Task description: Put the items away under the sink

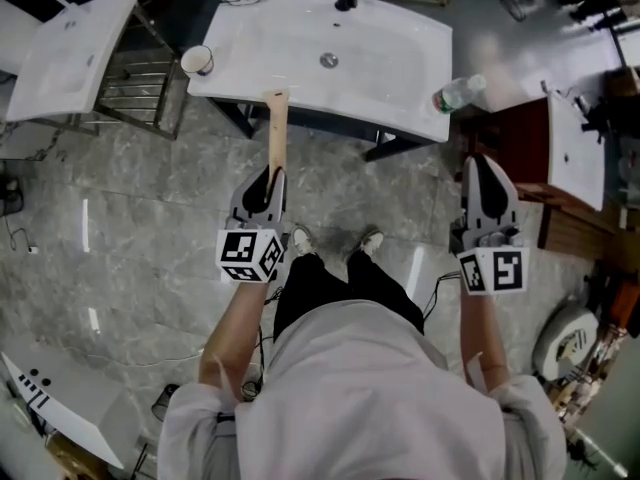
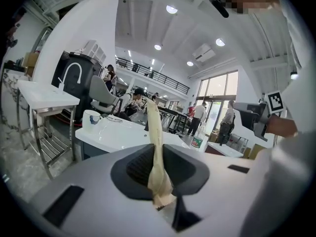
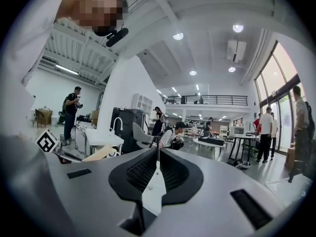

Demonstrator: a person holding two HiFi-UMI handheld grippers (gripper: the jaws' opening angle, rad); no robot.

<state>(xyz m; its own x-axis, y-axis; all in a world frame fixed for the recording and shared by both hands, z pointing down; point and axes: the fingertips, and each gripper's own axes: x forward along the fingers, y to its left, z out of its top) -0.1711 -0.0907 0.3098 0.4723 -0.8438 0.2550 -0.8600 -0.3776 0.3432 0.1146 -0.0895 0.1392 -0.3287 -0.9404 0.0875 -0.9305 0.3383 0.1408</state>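
Note:
A long, flat tan stick (image 1: 276, 133) is clamped at its lower end in my left gripper (image 1: 268, 178), and its wider far end reaches the front edge of the white sink top (image 1: 400, 63). In the left gripper view the stick (image 2: 156, 132) rises cream-coloured from between the pads of the left gripper (image 2: 157, 154). My right gripper (image 1: 487, 166) hangs over the floor to the right of the person's feet. Its jaws meet at the tips with nothing between them, as the right gripper view shows for the gripper (image 3: 158, 154).
On the sink top stand a white cup (image 1: 197, 61) at the left corner and a plastic bottle (image 1: 458, 94) at the right corner. A second white basin (image 1: 70, 53) with a metal rack (image 1: 140, 83) stands left. A dark wooden cabinet (image 1: 520, 138) stands right.

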